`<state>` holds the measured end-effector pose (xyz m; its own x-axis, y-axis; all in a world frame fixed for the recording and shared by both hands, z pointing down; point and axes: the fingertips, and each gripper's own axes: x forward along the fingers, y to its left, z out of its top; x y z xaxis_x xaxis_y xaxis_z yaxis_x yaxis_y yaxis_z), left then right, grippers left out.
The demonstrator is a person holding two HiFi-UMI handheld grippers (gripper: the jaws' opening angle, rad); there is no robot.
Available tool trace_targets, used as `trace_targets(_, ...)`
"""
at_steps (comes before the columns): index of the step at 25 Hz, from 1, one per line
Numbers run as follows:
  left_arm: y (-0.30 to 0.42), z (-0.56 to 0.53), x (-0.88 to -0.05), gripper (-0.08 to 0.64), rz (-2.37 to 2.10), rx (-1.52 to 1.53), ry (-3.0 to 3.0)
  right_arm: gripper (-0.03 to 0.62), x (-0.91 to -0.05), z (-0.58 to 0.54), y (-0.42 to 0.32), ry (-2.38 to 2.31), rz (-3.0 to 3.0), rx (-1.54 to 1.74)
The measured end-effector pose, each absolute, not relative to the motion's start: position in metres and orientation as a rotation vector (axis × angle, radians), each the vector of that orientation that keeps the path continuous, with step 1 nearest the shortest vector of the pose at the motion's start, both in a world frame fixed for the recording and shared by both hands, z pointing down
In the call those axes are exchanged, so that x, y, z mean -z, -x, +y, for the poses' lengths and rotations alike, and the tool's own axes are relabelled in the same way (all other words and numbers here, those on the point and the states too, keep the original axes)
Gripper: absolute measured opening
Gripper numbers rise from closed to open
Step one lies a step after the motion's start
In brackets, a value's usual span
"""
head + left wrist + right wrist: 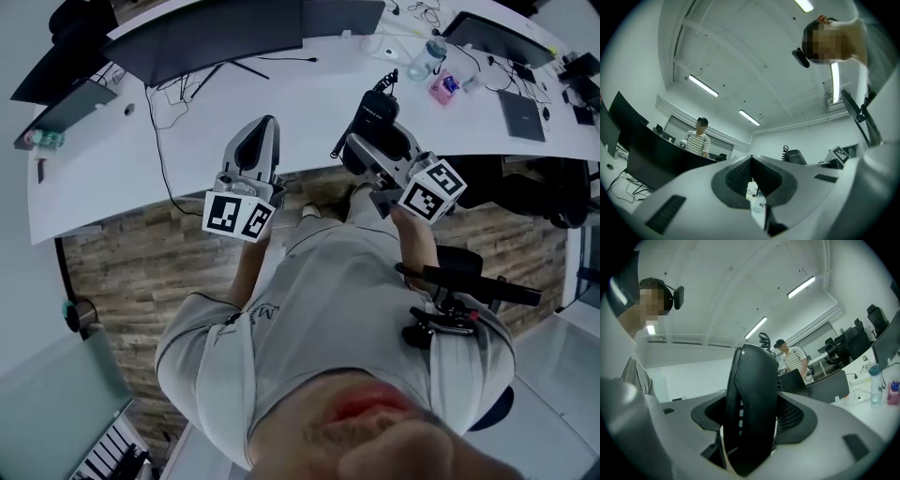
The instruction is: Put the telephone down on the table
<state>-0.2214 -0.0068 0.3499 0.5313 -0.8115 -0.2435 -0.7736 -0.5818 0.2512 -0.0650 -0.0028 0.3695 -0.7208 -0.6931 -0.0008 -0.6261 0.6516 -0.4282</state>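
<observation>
The telephone handset [752, 376] is clamped in the right gripper [754, 416] and is judged clear of the table [309, 112]. Set-down is not yet done. The left gripper [751, 161] is closed and empty.

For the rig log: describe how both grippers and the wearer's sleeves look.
The left gripper and right gripper match. Each has a smooth pale-grey shell tapering to a claw lined with dark, ribbed pads. Each carries a white cube printed with black square markers at the end nearest the person. The person wears a light grey short-sleeved shirt.
</observation>
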Motion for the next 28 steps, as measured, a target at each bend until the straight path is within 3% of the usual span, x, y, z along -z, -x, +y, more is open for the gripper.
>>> trace_targets(13, 0.223, -0.028, -0.359, 0.009, -1.506, 0.487, -2.563, 0.302, -0.374, -0.035, 0.065, 0.958, 2.739, 0.644)
trace_targets(28, 0.172, -0.115, -0.371, 0.009, -1.553, 0.441, -2.470, 0.302, -0.390, -0.121, 0.022, 0.807, 2.739, 0.730)
